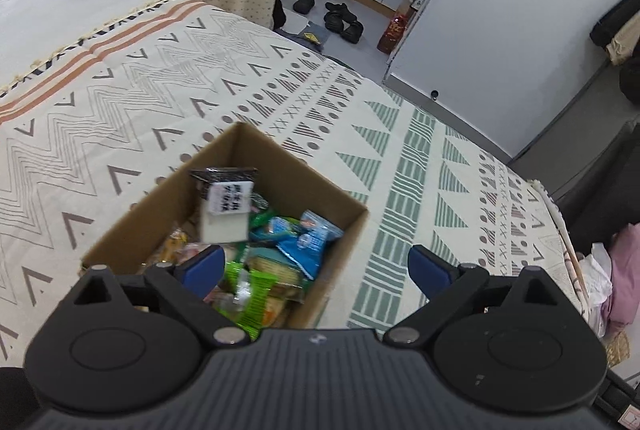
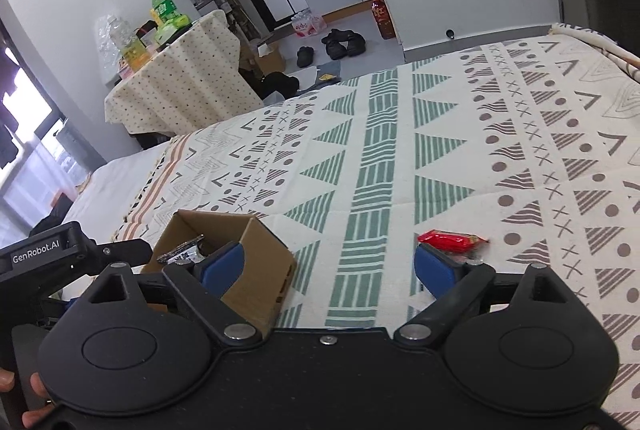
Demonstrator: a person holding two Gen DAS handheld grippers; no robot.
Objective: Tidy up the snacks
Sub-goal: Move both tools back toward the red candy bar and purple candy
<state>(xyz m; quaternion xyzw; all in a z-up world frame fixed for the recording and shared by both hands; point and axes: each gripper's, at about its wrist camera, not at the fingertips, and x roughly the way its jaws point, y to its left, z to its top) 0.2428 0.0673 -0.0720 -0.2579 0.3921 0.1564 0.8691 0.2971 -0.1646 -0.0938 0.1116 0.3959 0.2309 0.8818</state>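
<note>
Evidently the sorting is near its end: the cardboard box (image 1: 240, 214) on the patterned bedspread (image 1: 160, 78) already holds a heap of snack packets, and only one red packet (image 2: 452, 242) is seen lying loose on the cloth, well apart from the box. The left gripper (image 1: 316, 264) hovers over the box's near edge with its blue pads spread wide and nothing between them; a white packet with a black top (image 1: 226, 206) appears blurred just above the pile, perhaps falling in. Below it lie blue packets (image 1: 308, 242), green ones (image 1: 252, 290) and yellowish ones, jumbled rather than stacked. The right gripper (image 2: 328, 266) is likewise spread and empty, its right pad just beside the red packet. The next move probably calls for shifting that gripper rightwards to straddle the packet, closing on it and carrying it to the box.
</note>
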